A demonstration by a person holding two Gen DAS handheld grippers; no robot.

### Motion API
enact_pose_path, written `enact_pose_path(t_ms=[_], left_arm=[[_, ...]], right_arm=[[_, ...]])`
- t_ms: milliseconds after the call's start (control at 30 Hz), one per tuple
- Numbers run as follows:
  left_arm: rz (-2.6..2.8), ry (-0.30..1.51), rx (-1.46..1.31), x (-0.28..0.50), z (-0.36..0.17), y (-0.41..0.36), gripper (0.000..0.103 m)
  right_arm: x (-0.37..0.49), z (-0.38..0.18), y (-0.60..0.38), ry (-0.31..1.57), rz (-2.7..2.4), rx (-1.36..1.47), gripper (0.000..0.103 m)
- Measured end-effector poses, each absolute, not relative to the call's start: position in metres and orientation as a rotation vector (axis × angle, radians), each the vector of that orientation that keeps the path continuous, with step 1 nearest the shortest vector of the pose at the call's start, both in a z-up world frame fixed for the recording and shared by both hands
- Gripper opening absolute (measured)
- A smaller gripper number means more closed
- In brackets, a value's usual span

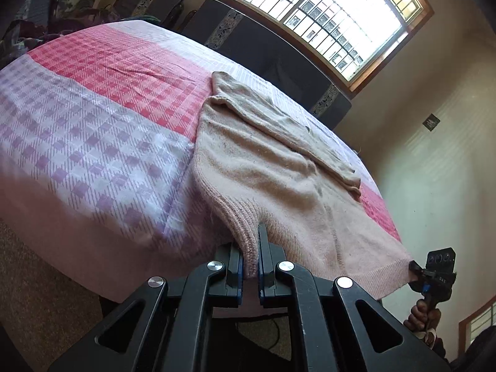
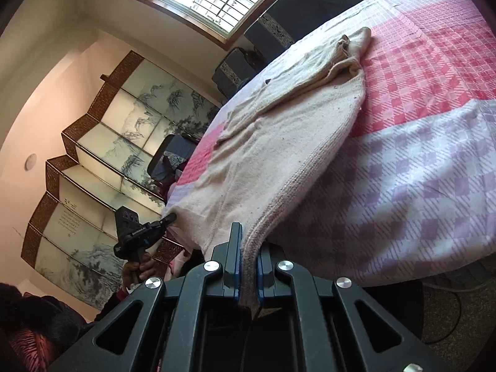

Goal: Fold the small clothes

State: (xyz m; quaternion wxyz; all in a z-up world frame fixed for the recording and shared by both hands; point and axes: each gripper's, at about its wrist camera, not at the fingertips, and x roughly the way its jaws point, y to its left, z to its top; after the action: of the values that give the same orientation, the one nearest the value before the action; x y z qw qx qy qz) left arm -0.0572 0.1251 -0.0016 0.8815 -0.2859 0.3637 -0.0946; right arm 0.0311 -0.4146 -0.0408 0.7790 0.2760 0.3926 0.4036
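Note:
A pale pink knit sweater (image 1: 272,167) lies on the bed with its ribbed hem hanging over the near edge and a sleeve folded across its body. My left gripper (image 1: 250,248) is shut on one hem corner. My right gripper (image 2: 248,248) is shut on the other hem corner of the sweater (image 2: 279,136). Each gripper shows in the other's view: the right one (image 1: 414,268) at the far hem corner, the left one (image 2: 170,217) likewise. The hem is stretched between them.
The bed has a pink and lilac checked cover (image 1: 102,117). Dark cushions (image 1: 248,40) stand along its far side under a barred window (image 1: 325,9). A painted folding screen (image 2: 102,155) stands beside the bed. Carpet floor (image 1: 40,279) lies below.

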Motion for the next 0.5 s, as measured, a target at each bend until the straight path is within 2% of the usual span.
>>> enact_pose_path(t_ms=[233,500], left_arm=[[-0.193,0.664,-0.578,-0.038,0.042,0.124,0.006],[-0.194,0.620,-0.623,-0.003,0.068,0.129,0.006]], right_arm=[[0.054,-0.018,-0.422,0.775,0.872,0.683,0.008],[0.089,0.002,-0.428,0.738,0.820,0.743,0.008]])
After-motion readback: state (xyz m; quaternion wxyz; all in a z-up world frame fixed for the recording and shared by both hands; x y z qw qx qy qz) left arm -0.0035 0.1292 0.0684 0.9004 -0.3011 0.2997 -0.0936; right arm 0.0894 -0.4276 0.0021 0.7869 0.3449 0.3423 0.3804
